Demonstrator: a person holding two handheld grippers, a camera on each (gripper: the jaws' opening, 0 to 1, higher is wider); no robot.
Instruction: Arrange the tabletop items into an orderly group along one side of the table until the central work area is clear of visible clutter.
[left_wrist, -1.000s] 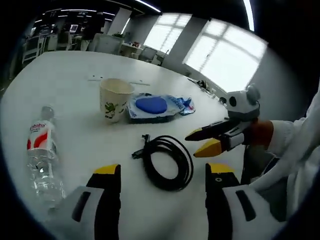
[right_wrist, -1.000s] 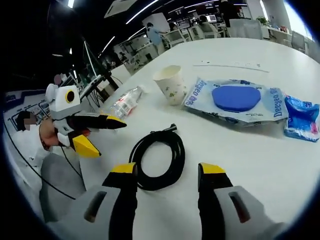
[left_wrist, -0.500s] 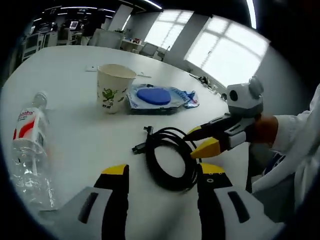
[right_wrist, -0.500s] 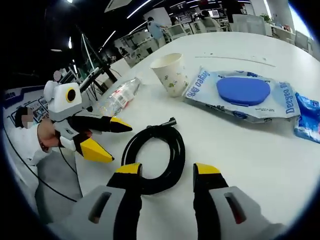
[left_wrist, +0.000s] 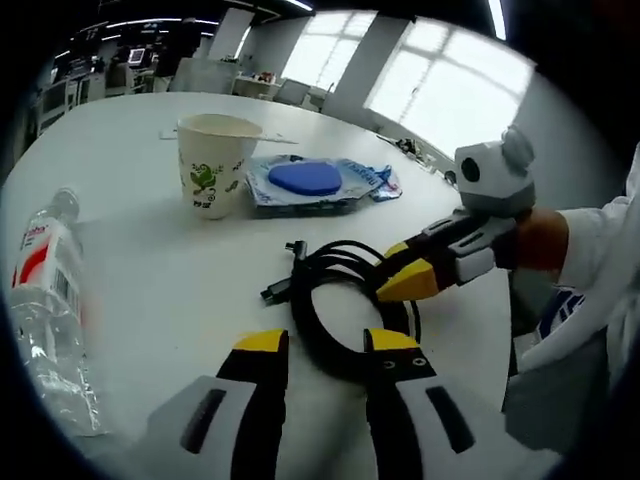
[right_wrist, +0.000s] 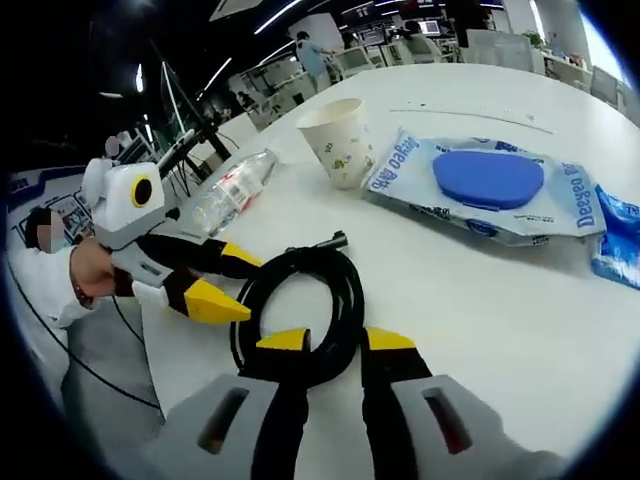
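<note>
Over the last second both grippers have closed in on the coiled black cable (left_wrist: 340, 310) lying mid-bench. The left gripper (left_wrist: 325, 345) and right gripper (right_wrist: 335, 342) have narrowed their jaws astride the coil's near side; whether either is clamped I cannot tell. Cup (left_wrist: 212, 165), wipes pack (right_wrist: 480, 190) and bottle (left_wrist: 45, 300) lie untouched; the cable appears to be first for relocation.

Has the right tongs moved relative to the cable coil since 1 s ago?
Yes. The right tongs closed in on the cable coil; tips now over its edge, earlier clear of it.
</note>
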